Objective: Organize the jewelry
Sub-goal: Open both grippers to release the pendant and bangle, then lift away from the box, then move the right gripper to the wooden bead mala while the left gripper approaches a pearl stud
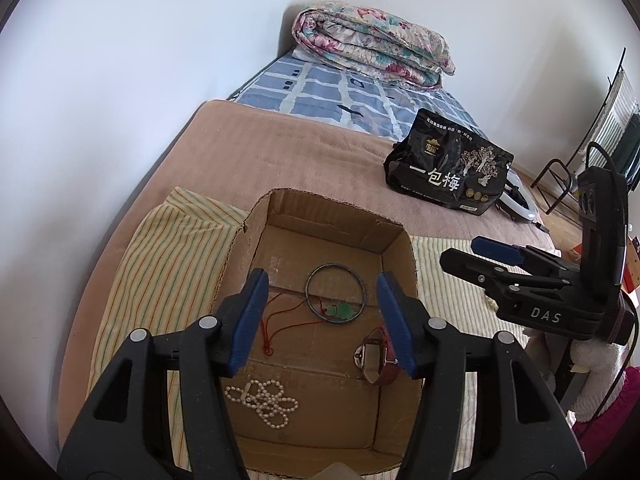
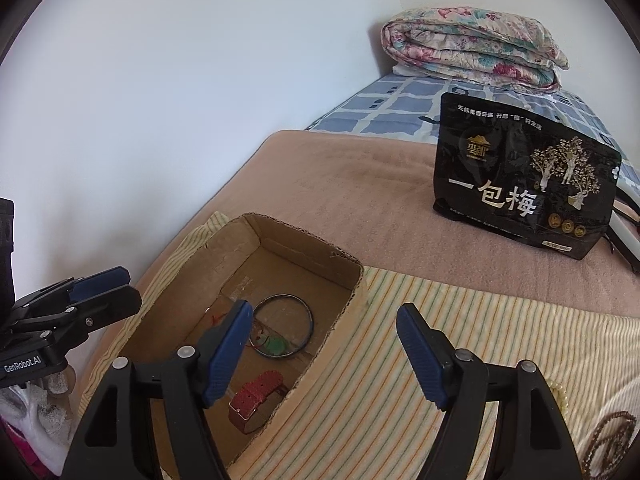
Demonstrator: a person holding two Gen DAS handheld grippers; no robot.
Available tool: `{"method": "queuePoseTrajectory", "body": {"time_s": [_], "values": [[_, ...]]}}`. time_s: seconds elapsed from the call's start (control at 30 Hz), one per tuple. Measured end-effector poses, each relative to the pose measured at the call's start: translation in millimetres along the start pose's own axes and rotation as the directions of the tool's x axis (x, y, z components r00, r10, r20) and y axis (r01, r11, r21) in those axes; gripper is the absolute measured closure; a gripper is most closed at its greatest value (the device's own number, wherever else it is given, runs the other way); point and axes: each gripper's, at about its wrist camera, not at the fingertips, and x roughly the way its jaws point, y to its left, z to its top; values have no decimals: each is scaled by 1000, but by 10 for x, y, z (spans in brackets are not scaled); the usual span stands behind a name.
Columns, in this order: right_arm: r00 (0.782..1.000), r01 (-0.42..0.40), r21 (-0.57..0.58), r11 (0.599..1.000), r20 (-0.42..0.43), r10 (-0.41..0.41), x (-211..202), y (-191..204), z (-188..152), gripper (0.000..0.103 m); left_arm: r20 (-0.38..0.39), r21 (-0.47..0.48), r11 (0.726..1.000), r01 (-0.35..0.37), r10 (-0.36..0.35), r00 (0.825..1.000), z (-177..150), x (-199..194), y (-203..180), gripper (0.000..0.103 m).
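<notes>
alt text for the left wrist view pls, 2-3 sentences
The open left tongs, holding nothing, hover over a cardboard box that holds a dark bangle, a green pendant on red cord, a red-strapped watch and a pearl string. The box sits on a striped cloth on a bed; the right tongs reach in from the right.

Black left gripper [image 1: 322, 316], blue-padded jaws, silver screws, black right gripper [image 2: 324, 354]

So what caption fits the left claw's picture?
Open left claw above a cardboard box holding pearl necklace, bangle, red-strap watch.
</notes>
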Motion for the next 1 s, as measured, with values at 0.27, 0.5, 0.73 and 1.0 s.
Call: {"method": "queuePoseTrajectory", "body": {"time_s": [0.27,0.5,0.73,1.0], "values": [[999,26,7,1000,28,-26,-240,-134,-66,26,16,43,999,-3,2,1000,-1,-7,-198,45],[996,60,39,997,58,-62,-529,-409,-166,26,18,102,995,12,-14,1000,-27,10,-466,45],[989,120,64,991,79,-125,-843,-727,-282,26,24,144,989,33,-37,999,-47,13,-739,45],[975,188,106,976,103,-199,-1230,-1101,-445,26,31,173,984,51,-57,998,-77,12,-960,45]]}}
